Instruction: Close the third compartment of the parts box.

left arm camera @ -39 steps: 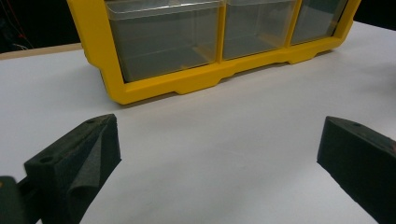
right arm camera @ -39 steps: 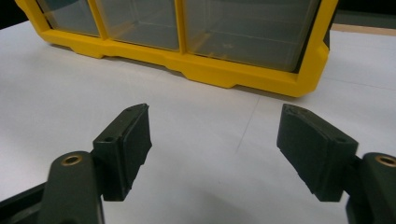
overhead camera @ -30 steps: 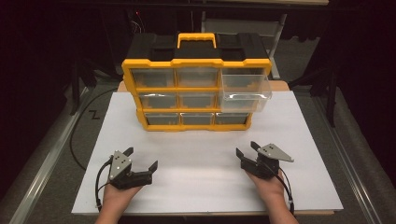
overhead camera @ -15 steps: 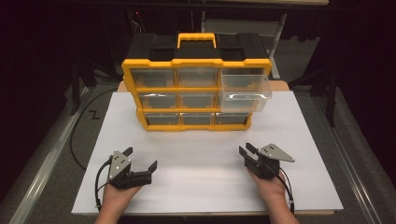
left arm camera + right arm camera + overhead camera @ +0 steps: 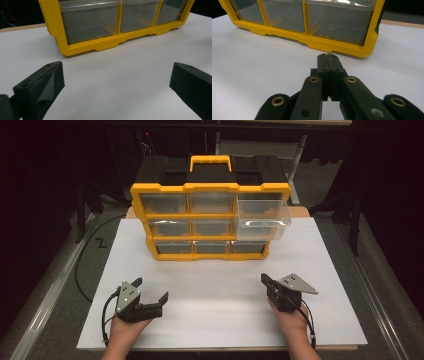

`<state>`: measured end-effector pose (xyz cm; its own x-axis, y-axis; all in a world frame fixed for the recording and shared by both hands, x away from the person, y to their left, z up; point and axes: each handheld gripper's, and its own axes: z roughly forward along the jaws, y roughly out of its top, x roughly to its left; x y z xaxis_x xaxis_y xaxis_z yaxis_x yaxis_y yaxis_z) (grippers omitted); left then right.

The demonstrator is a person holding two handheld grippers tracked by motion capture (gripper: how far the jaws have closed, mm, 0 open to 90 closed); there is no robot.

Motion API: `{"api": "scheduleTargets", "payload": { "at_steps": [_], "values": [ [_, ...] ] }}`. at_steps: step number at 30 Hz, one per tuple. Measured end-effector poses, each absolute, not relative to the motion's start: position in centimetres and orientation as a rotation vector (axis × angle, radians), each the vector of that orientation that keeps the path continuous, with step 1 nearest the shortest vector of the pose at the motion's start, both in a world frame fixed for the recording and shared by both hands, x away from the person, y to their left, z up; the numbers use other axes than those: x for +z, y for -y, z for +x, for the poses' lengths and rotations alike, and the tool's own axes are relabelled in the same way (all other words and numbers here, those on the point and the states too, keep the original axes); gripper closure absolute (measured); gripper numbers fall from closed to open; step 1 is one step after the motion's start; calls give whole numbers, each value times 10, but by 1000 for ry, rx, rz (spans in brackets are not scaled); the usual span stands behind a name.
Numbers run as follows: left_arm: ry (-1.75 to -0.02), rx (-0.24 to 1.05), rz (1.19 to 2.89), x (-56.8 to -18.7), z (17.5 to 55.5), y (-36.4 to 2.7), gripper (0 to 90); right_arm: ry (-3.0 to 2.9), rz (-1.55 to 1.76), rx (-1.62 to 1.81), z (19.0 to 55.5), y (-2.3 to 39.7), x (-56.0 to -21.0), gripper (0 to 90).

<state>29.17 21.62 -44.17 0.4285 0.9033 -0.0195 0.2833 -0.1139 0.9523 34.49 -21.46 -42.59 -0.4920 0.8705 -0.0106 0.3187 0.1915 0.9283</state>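
The right gripper [image 5: 265, 280], jaws just closed on nothing, rests near the board's [image 5: 325, 270] front right corner, so we push squarely on the protruding drawer [image 5: 262, 217] of the organizer [image 5: 210, 220] at the board's back edge.

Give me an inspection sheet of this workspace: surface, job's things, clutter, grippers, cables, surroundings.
Surface: white board on a table, bare in front.
Job's things: yellow drawer organizer upright at the back; its top right drawer pulled out, looks empty; other drawers in.
Clutter: nothing seen.
Grippers: left gripper open, empty; right gripper shut on nothing after just closing. Both rest on the board, apart from the organizer.
Cables: one black cable loops off the board's left side.
Surroundings: dark; grey floor, metal rails.
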Motion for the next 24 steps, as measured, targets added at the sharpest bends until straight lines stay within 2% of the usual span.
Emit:
{"api": "scheduleTargets", "payload": {
  "at_steps": [24],
  "values": [
    [-1023, 750, 1628, -441, 294, -218, 4, -1869, 1067, 1355, 337, 206, -416, 900]
  ]
}}
